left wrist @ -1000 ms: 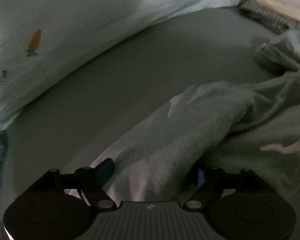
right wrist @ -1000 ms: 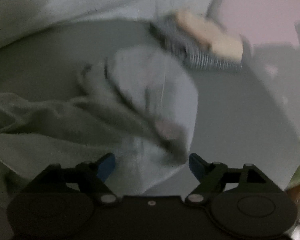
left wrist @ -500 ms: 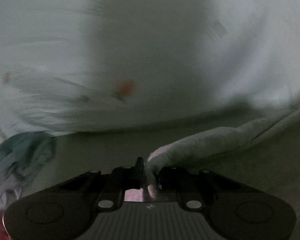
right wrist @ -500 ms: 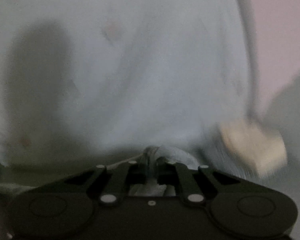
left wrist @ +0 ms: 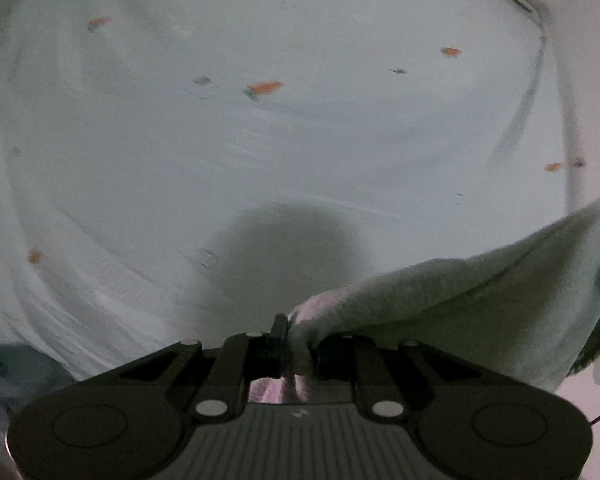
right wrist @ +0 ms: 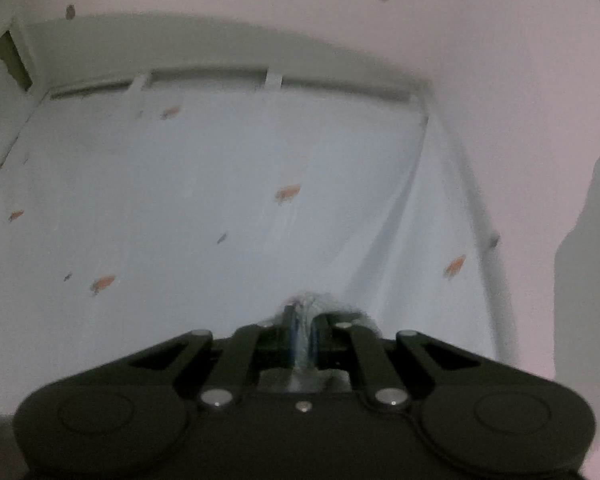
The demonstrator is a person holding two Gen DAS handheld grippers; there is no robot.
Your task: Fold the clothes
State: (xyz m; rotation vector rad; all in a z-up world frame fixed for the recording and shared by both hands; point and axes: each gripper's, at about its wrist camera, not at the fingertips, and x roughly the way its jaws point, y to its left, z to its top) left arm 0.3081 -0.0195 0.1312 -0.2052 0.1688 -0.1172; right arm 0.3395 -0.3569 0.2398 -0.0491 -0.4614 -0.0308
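Overhead-ish angle, both cameras dim. Left claw (left wrist: 298, 344) pressed together, pinching a fold of the grey-green garment (left wrist: 460, 304); cloth bunches between the pads, a pinkish patch showing at the pinch. From there the garment runs off in a sagging band toward the right edge of the left wrist view, lifted clear of anything beneath it.

Right claw (right wrist: 304, 328) likewise pressed together, pinching a thin bunch of pale grey fabric (right wrist: 306, 308); only a small tuft shows past the pads, the rest hidden under the claw body.

Behind both: a pale blue sheet (left wrist: 260, 160) printed with small orange carrots (left wrist: 266, 87), hanging like a backdrop, creased along its right side. Rounded shadow (left wrist: 284, 252) falls on it just above the left claw. Pinkish wall (right wrist: 500, 80) to the right in the right wrist view. Dark teal cloth (left wrist: 16, 368) low at the left edge, blurred.
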